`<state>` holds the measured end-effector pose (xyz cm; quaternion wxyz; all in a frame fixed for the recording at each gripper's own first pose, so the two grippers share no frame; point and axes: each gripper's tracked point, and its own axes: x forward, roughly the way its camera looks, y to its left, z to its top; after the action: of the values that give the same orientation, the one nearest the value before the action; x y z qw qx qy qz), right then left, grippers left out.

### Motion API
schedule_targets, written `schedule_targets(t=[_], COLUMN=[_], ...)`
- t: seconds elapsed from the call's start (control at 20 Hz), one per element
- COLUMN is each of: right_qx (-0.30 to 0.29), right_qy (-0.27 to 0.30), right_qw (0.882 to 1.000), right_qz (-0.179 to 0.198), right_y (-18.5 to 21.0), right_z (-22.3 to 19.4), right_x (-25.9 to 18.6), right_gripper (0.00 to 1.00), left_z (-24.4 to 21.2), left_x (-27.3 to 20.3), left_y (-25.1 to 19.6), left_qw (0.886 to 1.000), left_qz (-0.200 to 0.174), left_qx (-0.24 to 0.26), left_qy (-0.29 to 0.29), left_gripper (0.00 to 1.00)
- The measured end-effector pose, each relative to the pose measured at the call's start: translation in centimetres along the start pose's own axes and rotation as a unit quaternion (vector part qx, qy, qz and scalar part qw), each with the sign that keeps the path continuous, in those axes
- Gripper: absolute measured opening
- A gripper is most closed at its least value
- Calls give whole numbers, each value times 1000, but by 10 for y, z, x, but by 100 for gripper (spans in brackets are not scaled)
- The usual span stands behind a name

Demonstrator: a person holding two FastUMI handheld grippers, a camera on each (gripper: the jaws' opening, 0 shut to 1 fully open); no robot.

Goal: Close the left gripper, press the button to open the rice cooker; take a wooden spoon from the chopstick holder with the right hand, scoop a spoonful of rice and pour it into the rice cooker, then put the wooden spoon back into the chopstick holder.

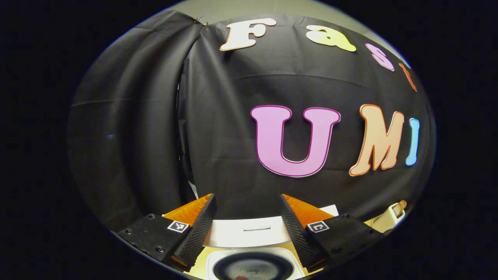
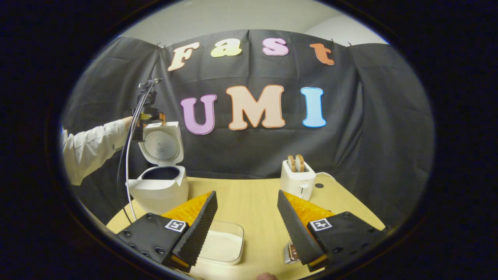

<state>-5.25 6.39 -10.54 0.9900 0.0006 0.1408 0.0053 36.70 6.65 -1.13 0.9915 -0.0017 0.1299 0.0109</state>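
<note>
The white rice cooker point(image 2: 157, 190) stands open at the table's left, its lid point(image 2: 161, 146) raised upright. A hand in a white sleeve point(image 2: 87, 147) holds my left gripper point(image 2: 147, 113) just above that lid. In the left gripper view my left gripper point(image 1: 248, 198) is open and empty, with the cooker's lid point(image 1: 249, 232) and dark round pot point(image 1: 253, 267) below it. My right gripper point(image 2: 246, 193) hangs open and empty over the near table. A clear box of white rice point(image 2: 223, 245) lies under its left finger. A metal holder point(image 2: 290, 252) peeks out behind its right finger.
A white toaster point(image 2: 297, 179) with two slices in it stands at the back right of the wooden table point(image 2: 249, 202); the toaster point(image 1: 389, 218) also sits at the right edge of the left gripper view. A cable point(image 2: 126, 175) hangs from the left gripper beside the cooker.
</note>
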Motion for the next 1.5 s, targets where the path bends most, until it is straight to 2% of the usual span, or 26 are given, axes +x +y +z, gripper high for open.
schedule_targets(t=[0.45,0.85,1.5], right_qx=[4,-2,-10], right_qy=[1,2,14], right_qw=[999,997,995], right_qz=[53,83,96], right_y=[8,11,6], right_z=[3,5,-4], right_x=[6,1,-5], right_gripper=[99,99,99], left_z=[-45,-99,-184], left_x=[-67,-105,-128], left_y=[-9,-14,-14], left_qw=[1000,998,994], left_qz=[-2,3,10], left_qx=[-18,-31,-33], left_qy=[20,48,103], left_gripper=[94,93,94])
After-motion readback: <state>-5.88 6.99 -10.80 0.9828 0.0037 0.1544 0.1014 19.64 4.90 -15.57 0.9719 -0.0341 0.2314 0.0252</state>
